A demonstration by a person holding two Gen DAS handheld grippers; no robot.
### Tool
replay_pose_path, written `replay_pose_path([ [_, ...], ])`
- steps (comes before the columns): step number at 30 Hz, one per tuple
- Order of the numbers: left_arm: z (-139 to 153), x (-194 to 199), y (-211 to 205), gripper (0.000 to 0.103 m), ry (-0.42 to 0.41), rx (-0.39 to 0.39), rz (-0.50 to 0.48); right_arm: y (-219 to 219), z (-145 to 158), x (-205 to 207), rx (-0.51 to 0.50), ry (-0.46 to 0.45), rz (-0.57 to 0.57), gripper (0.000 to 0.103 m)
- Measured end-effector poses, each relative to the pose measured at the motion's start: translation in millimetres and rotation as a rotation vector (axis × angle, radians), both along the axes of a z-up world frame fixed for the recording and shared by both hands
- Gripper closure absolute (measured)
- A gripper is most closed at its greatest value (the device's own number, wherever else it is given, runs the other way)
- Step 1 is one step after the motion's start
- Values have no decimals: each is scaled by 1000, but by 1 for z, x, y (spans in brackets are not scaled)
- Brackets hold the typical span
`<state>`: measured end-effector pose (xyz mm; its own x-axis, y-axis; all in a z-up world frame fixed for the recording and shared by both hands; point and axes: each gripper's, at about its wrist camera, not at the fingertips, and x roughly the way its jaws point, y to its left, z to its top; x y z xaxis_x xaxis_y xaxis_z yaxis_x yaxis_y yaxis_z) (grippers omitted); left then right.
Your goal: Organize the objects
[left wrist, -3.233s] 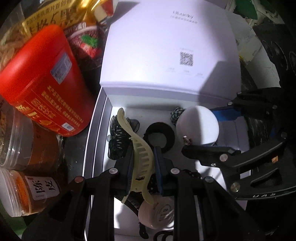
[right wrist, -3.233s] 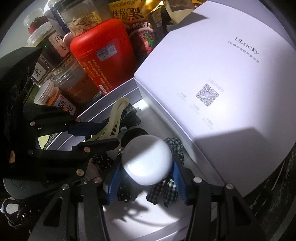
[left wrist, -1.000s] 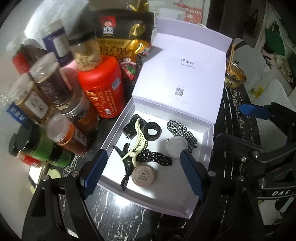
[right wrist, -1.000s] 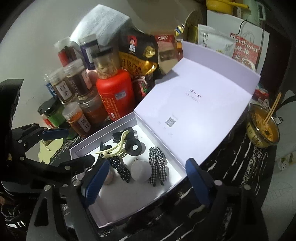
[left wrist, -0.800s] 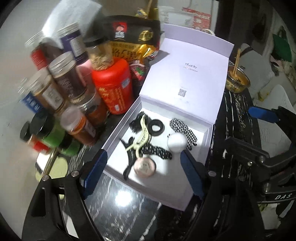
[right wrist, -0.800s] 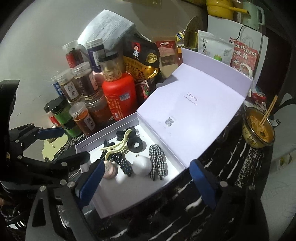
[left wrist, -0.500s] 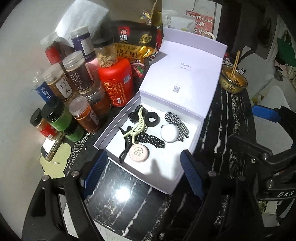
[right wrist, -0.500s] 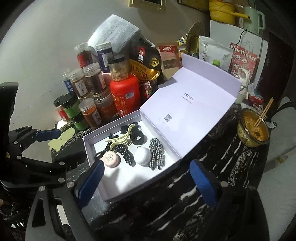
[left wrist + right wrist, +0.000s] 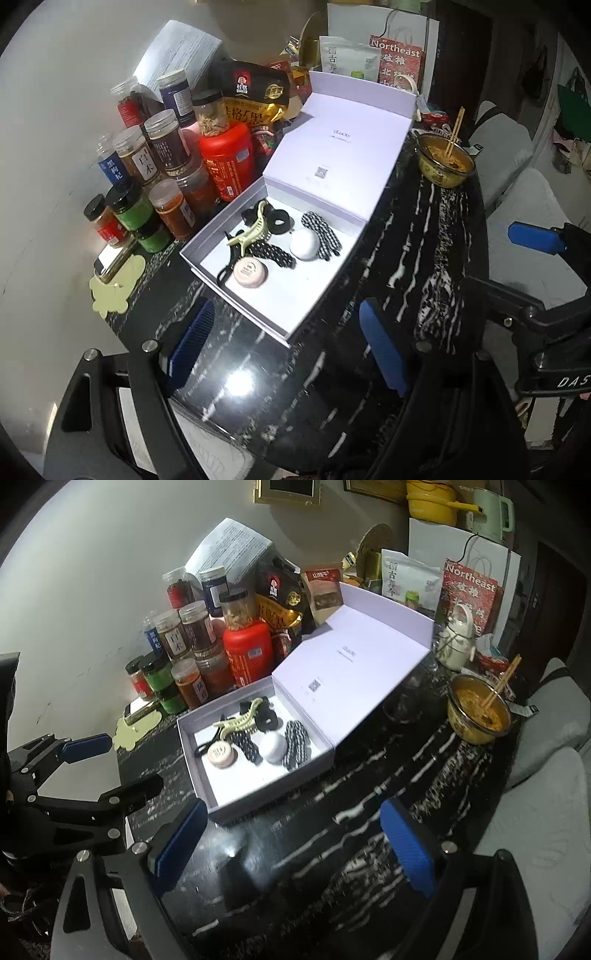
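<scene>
An open white box [image 9: 280, 306] [image 9: 221, 805] sits on the black marble table with its lid [image 9: 340, 147] standing open. Inside lie a pale yellow claw clip [image 9: 251, 229] [image 9: 240, 720], a white ball [image 9: 304, 243] [image 9: 273, 747], a pink round case [image 9: 250, 272] [image 9: 220, 755], a black ring scrunchie [image 9: 279, 221] and checked hair ties [image 9: 323, 236] [image 9: 295, 742]. My left gripper [image 9: 284, 350] is open and empty, above the table's near edge in front of the box. My right gripper [image 9: 291, 845] is open and empty, also pulled back from the box.
Spice jars [image 9: 162, 147] [image 9: 184, 635], a red canister [image 9: 227, 158] [image 9: 249, 651] and snack bags [image 9: 255, 99] crowd the table left of and behind the box. A bowl with chopsticks [image 9: 445, 162] [image 9: 478, 710] stands at the right. Grey chairs [image 9: 546, 716] lie beyond.
Both grippers let go of the claw clip and the white ball inside the box, opened, and drew back and up. The whole box and table have come into view.
</scene>
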<state>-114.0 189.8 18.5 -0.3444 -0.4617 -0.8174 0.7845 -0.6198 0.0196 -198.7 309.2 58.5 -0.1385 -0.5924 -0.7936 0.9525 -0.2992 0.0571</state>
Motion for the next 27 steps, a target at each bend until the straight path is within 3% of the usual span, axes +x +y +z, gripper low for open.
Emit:
replay_pose_path([
  [15,6,19,79,23,17,-17,85,79,2,13,-23,-19,47,7],
  [27,6,38,109,23,40,-9,148,108,3,23,-38,-11,71,7],
])
